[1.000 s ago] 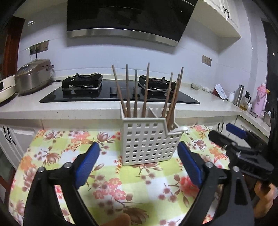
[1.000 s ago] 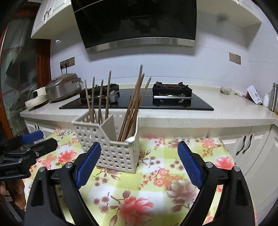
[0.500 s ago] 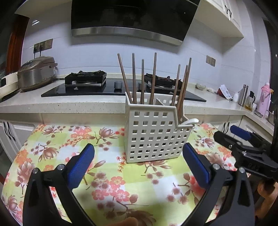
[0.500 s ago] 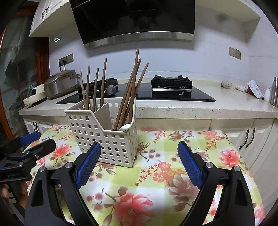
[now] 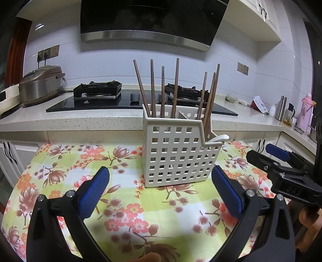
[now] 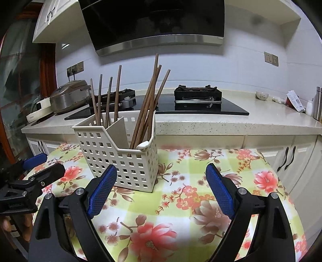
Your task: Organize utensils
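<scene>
A white perforated utensil basket (image 5: pixel 181 155) (image 6: pixel 128 161) stands on the flowered tablecloth (image 5: pixel 124 193). Several brown chopsticks (image 5: pixel 153 88) (image 6: pixel 149 100) stick up from both of its compartments, and a white spoon handle (image 5: pixel 218 138) (image 6: pixel 143 144) rests on the rim of the lower one. My left gripper (image 5: pixel 161 189) is open and empty just short of the basket. My right gripper (image 6: pixel 161 185) is open and empty too, with the basket ahead of its left finger. Each gripper also shows at the edge of the other's view, the right gripper (image 5: pixel 281 169) and the left gripper (image 6: pixel 30 177).
Behind the table runs a stone counter (image 5: pixel 80 121) with a black gas hob (image 5: pixel 96 94), a rice cooker (image 5: pixel 40 86) at the left and flasks (image 5: pixel 306 110) at the right. Cabinet doors (image 6: pixel 289 159) stand below. A range hood (image 5: pixel 149 18) hangs above.
Both views have sunk lower and come closer to the basket over the second, and it now looks larger. The left jaws have spread a little wider.
</scene>
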A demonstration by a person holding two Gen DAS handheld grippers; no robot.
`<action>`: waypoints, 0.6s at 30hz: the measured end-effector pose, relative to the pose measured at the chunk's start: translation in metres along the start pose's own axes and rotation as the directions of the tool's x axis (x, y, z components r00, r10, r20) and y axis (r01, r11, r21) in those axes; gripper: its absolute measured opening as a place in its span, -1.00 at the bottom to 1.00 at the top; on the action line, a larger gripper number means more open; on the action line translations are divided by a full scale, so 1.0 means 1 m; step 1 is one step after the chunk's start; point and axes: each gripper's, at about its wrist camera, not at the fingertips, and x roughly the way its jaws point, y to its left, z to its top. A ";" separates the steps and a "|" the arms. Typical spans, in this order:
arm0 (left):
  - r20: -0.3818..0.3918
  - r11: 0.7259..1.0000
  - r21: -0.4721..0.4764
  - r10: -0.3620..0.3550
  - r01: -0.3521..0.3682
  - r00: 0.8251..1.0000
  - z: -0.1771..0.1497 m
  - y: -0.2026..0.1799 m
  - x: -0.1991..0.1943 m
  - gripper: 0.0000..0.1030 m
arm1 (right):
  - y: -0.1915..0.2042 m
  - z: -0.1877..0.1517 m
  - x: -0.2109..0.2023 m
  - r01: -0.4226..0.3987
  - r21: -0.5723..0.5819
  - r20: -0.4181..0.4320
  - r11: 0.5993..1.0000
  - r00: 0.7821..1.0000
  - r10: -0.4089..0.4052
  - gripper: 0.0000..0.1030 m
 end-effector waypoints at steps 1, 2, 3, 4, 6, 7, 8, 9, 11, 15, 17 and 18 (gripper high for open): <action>0.001 1.000 -0.002 0.000 0.000 1.000 0.000 0.000 0.000 0.91 | 0.000 0.000 0.000 0.001 0.000 0.001 1.000 1.000 -0.001 0.63; 0.001 1.000 -0.003 0.000 0.000 1.000 0.000 0.000 0.000 0.91 | 0.000 0.000 0.000 0.001 0.001 0.001 1.000 1.000 -0.001 0.63; 0.000 1.000 -0.004 0.000 0.000 1.000 0.000 0.000 0.000 0.91 | 0.000 0.000 0.000 0.000 0.001 0.000 1.000 1.000 0.000 0.63; 0.000 1.000 -0.004 0.001 -0.001 1.000 0.000 0.000 0.000 0.91 | 0.000 0.000 0.000 -0.002 0.002 -0.002 1.000 1.000 0.002 0.63; -0.001 1.000 -0.004 0.001 -0.001 1.000 0.000 0.000 0.000 0.91 | 0.000 0.000 0.000 -0.001 0.001 -0.002 1.000 1.000 0.001 0.63; 0.000 1.000 -0.004 0.000 0.000 1.000 0.000 0.000 0.000 0.91 | 0.001 0.000 0.001 -0.002 -0.001 -0.003 1.000 1.000 0.002 0.63; 0.000 1.000 -0.005 -0.001 0.001 1.000 0.000 0.000 0.000 0.91 | 0.001 0.000 0.001 -0.001 -0.002 -0.004 1.000 1.000 0.001 0.63; 0.000 1.000 -0.005 0.000 0.000 1.000 -0.001 0.000 0.000 0.91 | 0.001 0.000 0.001 -0.001 -0.002 -0.003 1.000 1.000 0.001 0.63; -0.001 1.000 -0.005 0.000 0.000 1.000 -0.001 0.000 0.000 0.91 | 0.001 0.000 0.001 -0.002 -0.001 -0.004 1.000 1.000 0.002 0.63; 0.000 1.000 -0.005 -0.001 0.001 1.000 0.000 0.000 0.000 0.91 | 0.000 -0.001 0.001 -0.002 -0.001 -0.004 1.000 1.000 0.002 0.63; 0.000 1.000 -0.004 -0.001 0.001 1.000 -0.001 0.000 0.000 0.91 | 0.000 -0.001 0.001 -0.003 -0.001 -0.004 1.000 1.000 0.003 0.63; 0.000 1.000 -0.005 -0.001 0.001 1.000 -0.001 0.000 0.000 0.91 | 0.000 0.000 0.001 -0.002 -0.001 -0.004 1.000 1.000 0.002 0.63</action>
